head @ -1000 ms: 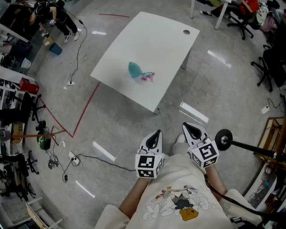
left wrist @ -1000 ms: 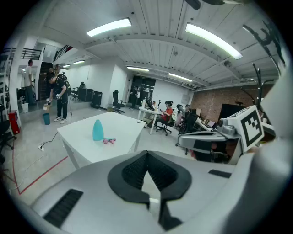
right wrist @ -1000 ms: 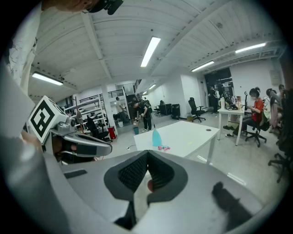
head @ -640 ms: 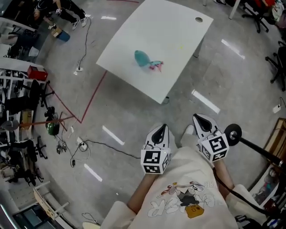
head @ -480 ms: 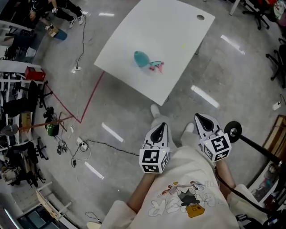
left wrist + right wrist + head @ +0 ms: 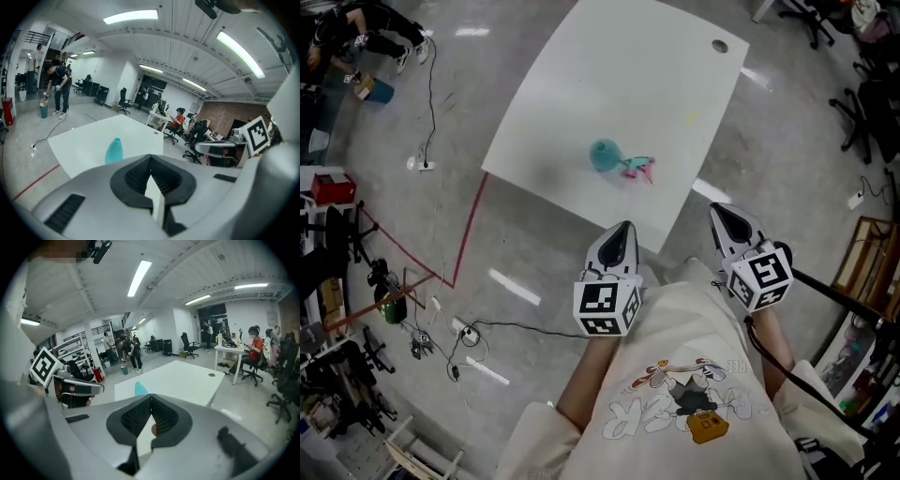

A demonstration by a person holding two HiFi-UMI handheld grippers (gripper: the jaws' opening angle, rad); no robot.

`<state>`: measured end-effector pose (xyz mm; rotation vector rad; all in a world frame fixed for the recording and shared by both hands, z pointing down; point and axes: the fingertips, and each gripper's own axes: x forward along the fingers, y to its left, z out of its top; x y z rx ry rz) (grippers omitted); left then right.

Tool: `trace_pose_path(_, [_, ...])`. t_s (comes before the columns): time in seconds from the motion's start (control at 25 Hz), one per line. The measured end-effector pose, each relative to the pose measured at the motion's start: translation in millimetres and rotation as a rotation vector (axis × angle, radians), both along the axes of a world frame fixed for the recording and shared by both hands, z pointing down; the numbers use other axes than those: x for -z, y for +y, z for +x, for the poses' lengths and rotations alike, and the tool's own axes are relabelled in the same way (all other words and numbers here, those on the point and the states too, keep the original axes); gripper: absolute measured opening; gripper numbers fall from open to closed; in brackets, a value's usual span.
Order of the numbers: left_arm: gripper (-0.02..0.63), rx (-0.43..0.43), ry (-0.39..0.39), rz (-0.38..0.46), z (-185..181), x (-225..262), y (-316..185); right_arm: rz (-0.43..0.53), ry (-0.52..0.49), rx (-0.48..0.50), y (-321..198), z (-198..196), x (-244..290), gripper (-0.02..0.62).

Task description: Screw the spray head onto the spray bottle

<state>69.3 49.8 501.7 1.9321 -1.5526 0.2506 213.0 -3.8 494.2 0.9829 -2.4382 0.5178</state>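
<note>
Nothing is in hand yet, so as I read it the step is the approach: I need to get both claws out over the white table (image 6: 628,75) and spread them before they arrive, not on top of the parts. The teal spray bottle (image 6: 603,155) stands upright near the table's near edge, and the pink spray head (image 6: 638,169) lies just to its right; from the head view I can't tell whether the two touch. I'd take the bottle low on its body with my left claw (image 6: 623,230) so that it can't tip. My right claw (image 6: 717,214) should pick up the spray head by its collar, so the thread can sit square on the neck before any turning. Both claws hang short of the table, close to my body and well apart from the parts. The left claw's own view shows its pads pressed together with nothing between them and the bottle (image 6: 114,151) ahead of it. The right claw (image 6: 151,401) is likewise closed and empty.
</note>
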Motion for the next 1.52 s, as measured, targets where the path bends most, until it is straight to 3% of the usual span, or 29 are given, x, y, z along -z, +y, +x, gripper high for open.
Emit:
trace_pose_path(0.2, [0.006,-0.125,-0.046,0.036,-44.2,-6.1,-37.8,0.029,0.035,-0.014,-29.0,-53.6,1.3,0.006])
trace_pose_path(0.44, [0.008,-0.209,-0.202,0.091,-70.5,-52.7,-87.2,-0.015,0.008,-0.045,-49.4,-68.8,-19.3,0.006])
trace_pose_path(0.48, [0.081,-0.247,-0.223,0.110,-69.9,-61.4,-94.5,-0.027,0.001,-0.063,-52.6,-67.8,-19.6,0.006])
trace_pose_path(0.56, [0.353,-0.321,-0.260,0.145,-67.4,-82.7,-107.3,-0.031,0.002,-0.086,-56.7,-65.1,-16.5,0.006])
trace_pose_path(0.6, [0.400,-0.350,-0.284,0.158,-67.5,-96.1,-113.2,-0.023,0.015,-0.093,-57.3,-63.1,-15.8,0.006])
trace_pose_path(0.72, [0.454,-0.420,-0.324,0.179,-70.7,-139.0,-129.2,-0.011,0.069,-0.119,-50.4,-54.0,-19.0,0.006])
trace_pose_path(0.88, [0.469,-0.471,-0.344,0.233,-72.3,-172.7,-159.0,-0.064,0.097,-0.190,-40.6,-38.6,-29.4,0.006])
trace_pose_path(1.12, [0.469,-0.597,-0.319,0.215,-67.4,-206.2,-184.8,-0.129,0.087,-0.268,-40.9,-43.5,-43.3,0.006])
trace_pose_path(1.32, [0.468,-0.650,-0.313,0.193,-64.6,-219.9,-185.2,-0.159,0.077,-0.227,-52.4,-71.8,-56.9,0.006])
trace_pose_path(1.4, [0.416,-0.668,-0.322,0.197,-62.1,-221.4,-182.0,-0.160,0.080,-0.208,-59.0,-79.9,-63.3,0.006])
trace_pose_path(1.52, [0.410,-0.678,-0.326,0.192,-60.2,-223.4,-181.5,-0.174,0.086,-0.212,-71.2,-88.3,-79.5,0.005])
